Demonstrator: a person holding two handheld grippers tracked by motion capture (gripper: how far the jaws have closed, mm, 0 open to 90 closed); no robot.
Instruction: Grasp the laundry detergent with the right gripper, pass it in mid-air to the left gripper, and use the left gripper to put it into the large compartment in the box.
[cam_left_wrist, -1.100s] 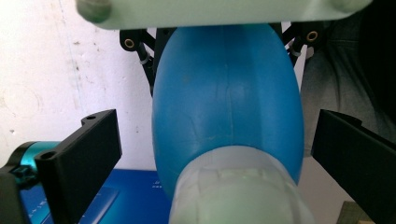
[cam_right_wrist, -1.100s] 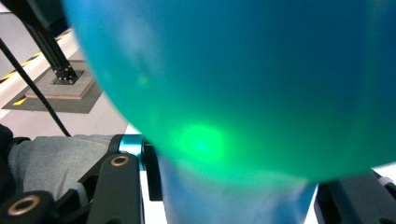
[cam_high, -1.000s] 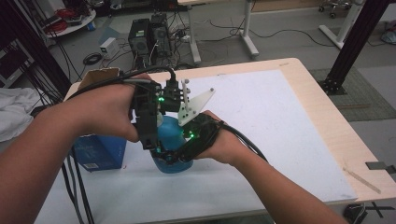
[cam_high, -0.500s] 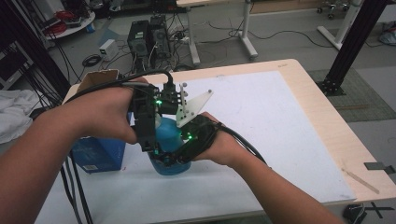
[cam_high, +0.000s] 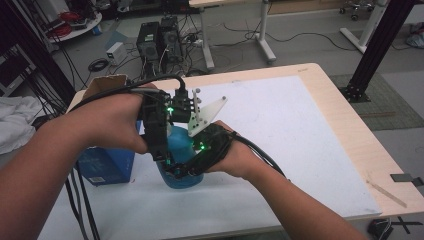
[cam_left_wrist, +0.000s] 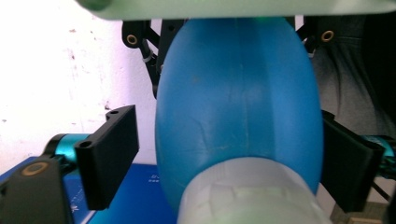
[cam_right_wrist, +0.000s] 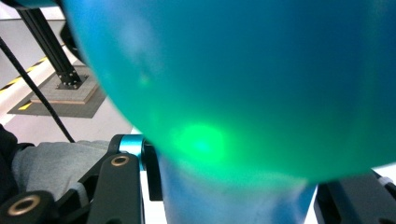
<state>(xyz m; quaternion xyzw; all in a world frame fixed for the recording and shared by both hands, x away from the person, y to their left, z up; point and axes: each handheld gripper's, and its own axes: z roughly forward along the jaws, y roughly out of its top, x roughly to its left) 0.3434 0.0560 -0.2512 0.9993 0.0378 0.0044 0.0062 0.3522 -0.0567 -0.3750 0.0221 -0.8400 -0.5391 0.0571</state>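
We have the blue bulb (cam_high: 179, 150) standing on the white table (cam_high: 300, 130) between both hands, just beside the blue box (cam_high: 105, 165), and what the coming move turns on is that it lies straight ahead of the left gripper (cam_high: 159, 150), inside its span. In the left gripper view the bulb (cam_left_wrist: 238, 107) runs lengthwise away from the camera, its pale translucent collar (cam_left_wrist: 247, 196) nearest us and its rounded body narrowing farther off, so the long axis lies along the gripper's line of sight and across the closing direction. The left jaws have just been closing around the bulb: one pad sits against its flank, the other stands just apart (a sliver of white table shows between them), so we judge the grip not yet made. The right gripper (cam_high: 200, 160) comes in low from the other side, closed firmly on the narrow neck (cam_right_wrist: 224, 200) beneath the swollen body. In the high view the bulb stands roughly upright. Both hands are about equally near.
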